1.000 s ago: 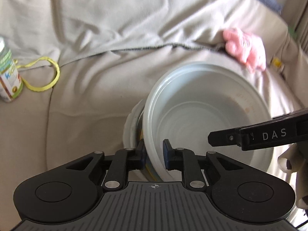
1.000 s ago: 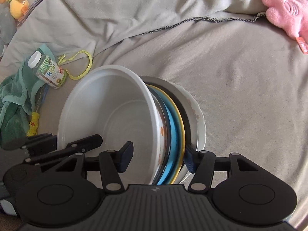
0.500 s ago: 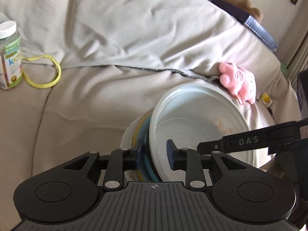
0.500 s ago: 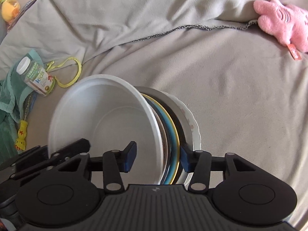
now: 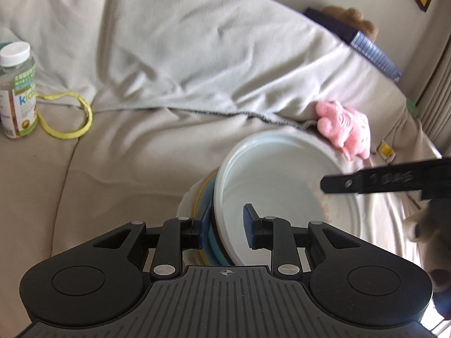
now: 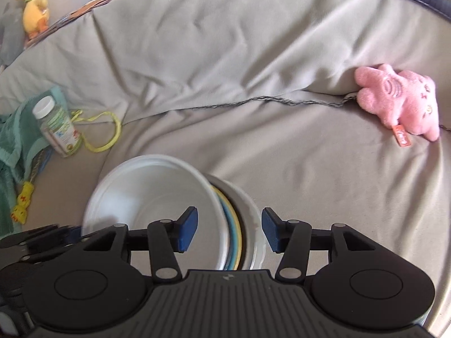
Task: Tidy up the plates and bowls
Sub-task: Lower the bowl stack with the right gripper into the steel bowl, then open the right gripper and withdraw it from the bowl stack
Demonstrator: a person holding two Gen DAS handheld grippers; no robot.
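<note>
The left tongs [image 5: 226, 226] and the right tongs [image 6: 229, 230] both stand parted, blue pads facing inward.

One white bowl [image 6: 146, 197], perhaps four stacked plates [image 6: 239, 219], one bottle [image 6: 56, 126], two plush toys [image 6: 400, 98].

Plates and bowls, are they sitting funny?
Yes. The stack stands on edge on a soft couch cushion, leaning, with the white bowl tipped open sideways. Dishes normally lie flat. Both the left gripper and the right gripper straddle the stack's rims.
</note>
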